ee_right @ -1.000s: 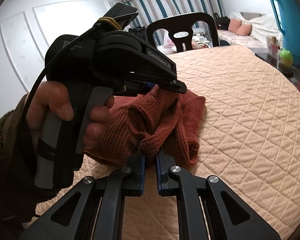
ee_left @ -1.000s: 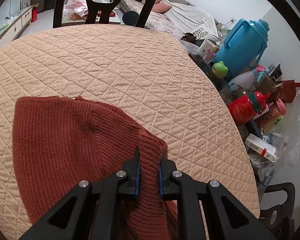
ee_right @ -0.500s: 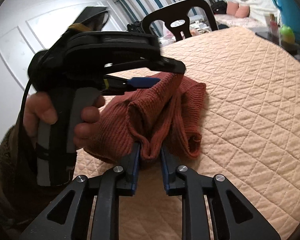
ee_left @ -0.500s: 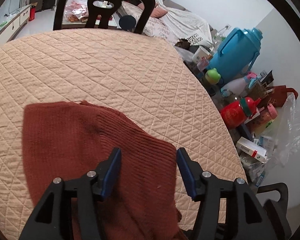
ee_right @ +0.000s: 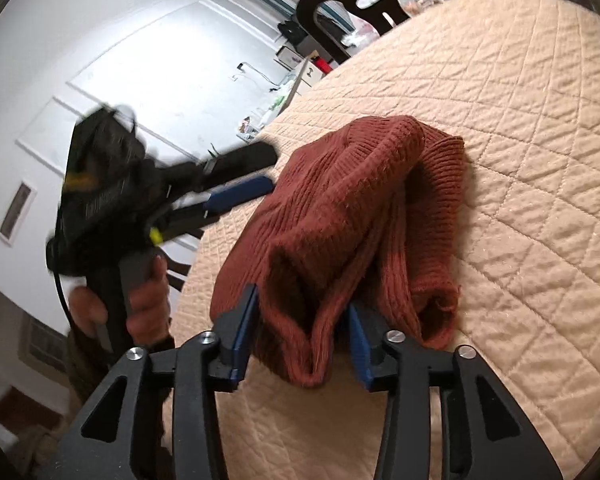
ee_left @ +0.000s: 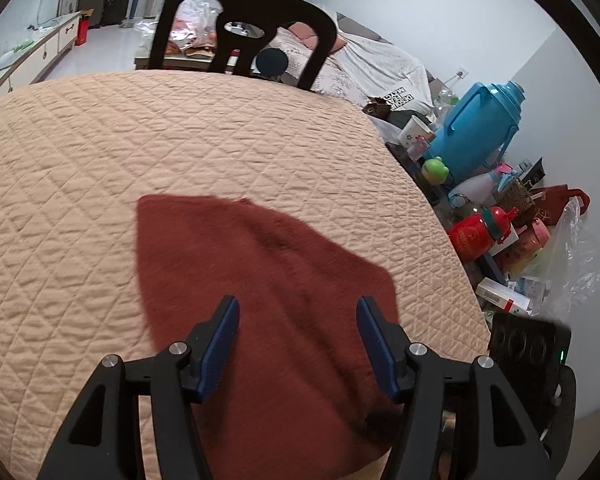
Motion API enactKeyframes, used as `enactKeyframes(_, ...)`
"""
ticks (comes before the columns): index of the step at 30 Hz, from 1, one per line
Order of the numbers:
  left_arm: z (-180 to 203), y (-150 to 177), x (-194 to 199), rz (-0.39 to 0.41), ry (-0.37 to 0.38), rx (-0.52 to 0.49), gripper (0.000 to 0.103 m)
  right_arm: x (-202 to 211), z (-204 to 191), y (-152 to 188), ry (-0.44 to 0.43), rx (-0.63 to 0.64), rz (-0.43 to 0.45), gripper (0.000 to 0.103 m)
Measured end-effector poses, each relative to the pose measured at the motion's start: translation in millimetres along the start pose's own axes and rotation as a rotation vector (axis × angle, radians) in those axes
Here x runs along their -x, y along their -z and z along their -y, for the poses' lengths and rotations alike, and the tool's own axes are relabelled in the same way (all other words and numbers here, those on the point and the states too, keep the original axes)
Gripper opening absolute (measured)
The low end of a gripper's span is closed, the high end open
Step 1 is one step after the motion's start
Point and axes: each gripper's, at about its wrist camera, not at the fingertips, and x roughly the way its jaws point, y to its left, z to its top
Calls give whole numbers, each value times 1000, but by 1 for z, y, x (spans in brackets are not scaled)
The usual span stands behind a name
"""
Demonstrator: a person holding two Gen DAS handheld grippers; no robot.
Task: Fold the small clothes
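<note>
A rust-red knitted garment (ee_left: 268,280) lies on the peach quilted table cover (ee_left: 180,140). In the right wrist view it (ee_right: 348,216) is bunched in folds. My left gripper (ee_left: 298,340) is open, its blue pads wide apart above the garment's near part, holding nothing. It also shows in the right wrist view (ee_right: 236,176), held off to the left of the cloth. My right gripper (ee_right: 304,336) is open, with a hanging fold of the garment lying loosely between its spread jaws.
A black chair (ee_left: 244,28) stands at the table's far edge. A blue jug (ee_left: 480,128), a red bottle (ee_left: 476,236), a green-capped bottle (ee_left: 434,170), boxes and bags crowd the right side beyond the table edge.
Both grippers were shut on the garment a second ago. The left opened first and lifted off to the left; the right has now opened wide too, and the garment has dropped onto the cover.
</note>
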Motion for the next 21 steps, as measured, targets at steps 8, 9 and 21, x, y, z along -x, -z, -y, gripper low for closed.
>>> enactKeyframes(8,-19,7,15,31,-21,22,64,-15,6,-28,-36,-66,-14,43)
enactKeyframes(9,-21,7,15,32,-24,26,64,-17,6,-32,-36,-70,-16,43)
enactKeyframes(21,-29,26,12,23,-38,26,64,3,-35,-35,149,184,107,25)
